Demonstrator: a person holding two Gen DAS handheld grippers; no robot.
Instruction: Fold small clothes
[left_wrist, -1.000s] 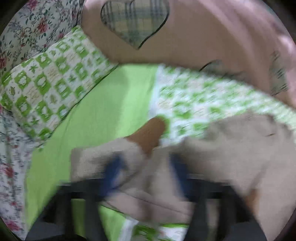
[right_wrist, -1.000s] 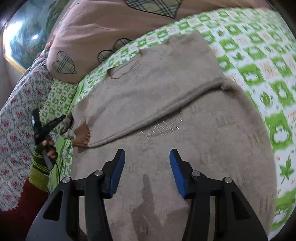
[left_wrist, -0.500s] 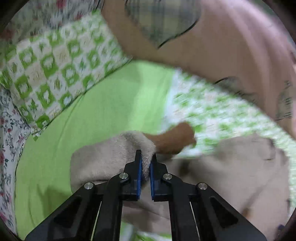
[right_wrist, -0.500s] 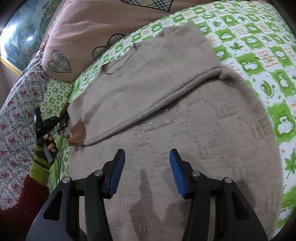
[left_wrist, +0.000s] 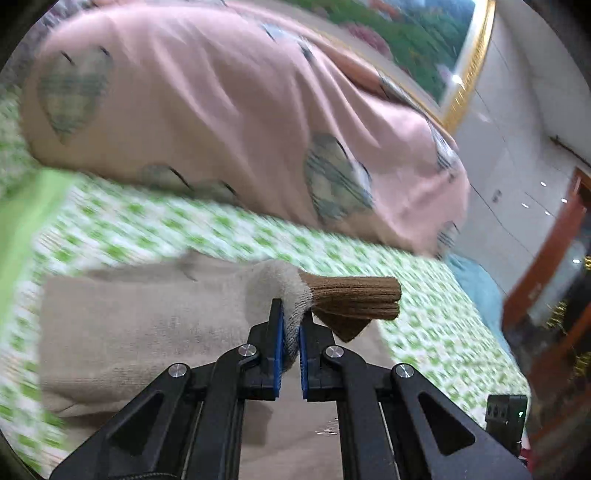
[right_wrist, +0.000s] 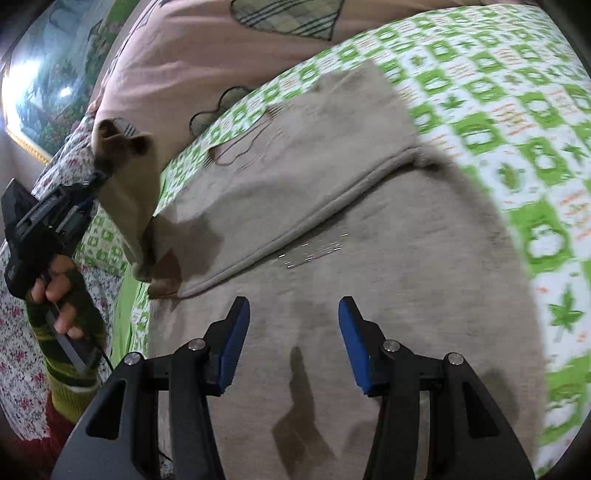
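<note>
Left wrist view
Left gripper (left_wrist: 291, 325): clamped on the beige sleeve (left_wrist: 284, 291) just behind its brown cuff (left_wrist: 356, 302); the cuff sticks out past the fingertips, pointing right.
Change: half a second ago the same pinch sat low over the plain green sheet at the bed's left edge; now the sleeve end is raised and hangs over the beige sweater (left_wrist: 140, 332), with the pink heart-print duvet (left_wrist: 240, 122) behind it.
Meaning: in my judgement the sleeve is being carried inward across the body, so the sleeve fold is under way and not yet laid down.
Writing: none readable here; the green-patterned bedsheet (left_wrist: 258, 240) is smeared by motion. The framed picture (left_wrist: 424, 48) on the wall shows scenery, no text.

Right wrist view
Right gripper (right_wrist: 293, 336): jaws spread wide, holding nothing, hovering over the lower part of the sweater (right_wrist: 369, 258), which lies flat in the middle of the bed.
Left gripper as seen from here (right_wrist: 94, 181): held up at the bed's left edge by the gloved left hand (right_wrist: 59, 291), the sleeve (right_wrist: 129, 192) draped down from it. A second ago that sleeve end lay on the bedding.
Bedsheet (right_wrist: 517, 122): the white squares carry small orange lettering, too blurred to read.
Brands: none visible on sweater or tools.
</note>
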